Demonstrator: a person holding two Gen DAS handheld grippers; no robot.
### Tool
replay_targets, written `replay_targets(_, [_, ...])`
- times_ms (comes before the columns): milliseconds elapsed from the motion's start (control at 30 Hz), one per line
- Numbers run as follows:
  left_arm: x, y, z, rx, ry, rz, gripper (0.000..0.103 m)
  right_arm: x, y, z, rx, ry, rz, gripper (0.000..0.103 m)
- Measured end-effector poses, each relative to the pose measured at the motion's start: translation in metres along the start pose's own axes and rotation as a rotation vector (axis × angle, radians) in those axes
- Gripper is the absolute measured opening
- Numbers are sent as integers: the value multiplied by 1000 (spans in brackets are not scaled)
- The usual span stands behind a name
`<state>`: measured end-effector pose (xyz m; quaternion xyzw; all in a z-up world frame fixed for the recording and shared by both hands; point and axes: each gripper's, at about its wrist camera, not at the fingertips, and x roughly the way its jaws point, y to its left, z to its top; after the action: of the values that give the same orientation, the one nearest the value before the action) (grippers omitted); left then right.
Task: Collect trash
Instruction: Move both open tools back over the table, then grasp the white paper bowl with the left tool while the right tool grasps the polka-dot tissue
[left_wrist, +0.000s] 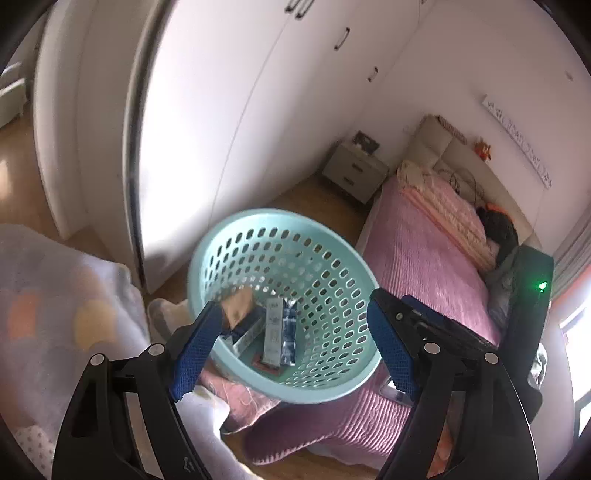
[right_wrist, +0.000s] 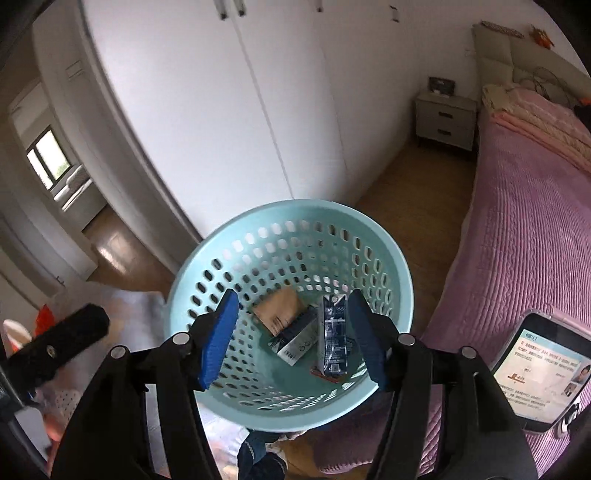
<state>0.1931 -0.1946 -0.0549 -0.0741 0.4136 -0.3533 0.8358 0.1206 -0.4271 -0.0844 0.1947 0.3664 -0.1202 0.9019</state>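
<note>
Beside a bed (right_wrist: 524, 229) under a pink quilt, facing white wardrobe doors (right_wrist: 207, 122), a perforated turquoise basket (right_wrist: 207, 266) sits tilted at the bed's corner. Trash lies at its bottom: a tan packet (right_wrist: 279, 309), a silver-and-dark box (right_wrist: 295, 341) and a dark blue carton (right_wrist: 334, 339). 2 grippers hover above it, the left gripper (left_wrist: 291, 341) spread wide, the right gripper (right_wrist: 291, 338) moderately parted, neither holding anything.

One perforated teal basket (right_wrist: 388, 236) is seen. Four pieces of trash are counted in it: one tan packet (right_wrist: 279, 308), two cartons (right_wrist: 334, 332) (right_wrist: 295, 345), and one red-edged scrap (right_wrist: 325, 377). One phone (right_wrist: 543, 369) is shown on one pink bed (right_wrist: 517, 236), and one nightstand (right_wrist: 445, 120) beyond.
</note>
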Motion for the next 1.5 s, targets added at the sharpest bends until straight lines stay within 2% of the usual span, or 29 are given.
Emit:
replay_targets(133, [-31,-2,-2,-9,-54,4,78,-20,19,-5,-43,-35,52,58])
replay_targets(400, [-126,8,-20,-18,-195,53,77,-72,80,-21,-173,-135,186,58])
replay_targets(633, [-216,37,-52,-66,-323,161,77,-98,147,-50,-314,-163,305,58])
replay_targets(833, [-278,73,-95,-102,-398,316,77,-94,197,-86,-412,-117,391,58])
replay_targets(900, [-292,92,-113,-147,-409,376,77,-89,213,-100,-440,-89,413,58])
replay_targets(1033, [-311,130,-139,-252,-411,413,77,-72,236,-128,-483,-18,439,58])
replay_targets(1133, [-315,160,-160,-315,-376,483,77,-60,247,-145,-512,20,445,58])
replay_targets(1333, [-305,191,-170,-311,-298,582,77,-38,265,-169,-547,47,441,58])
replay_targets(1500, [-289,205,-168,-294,-259,581,79,-24,270,-172,-557,85,437,58])
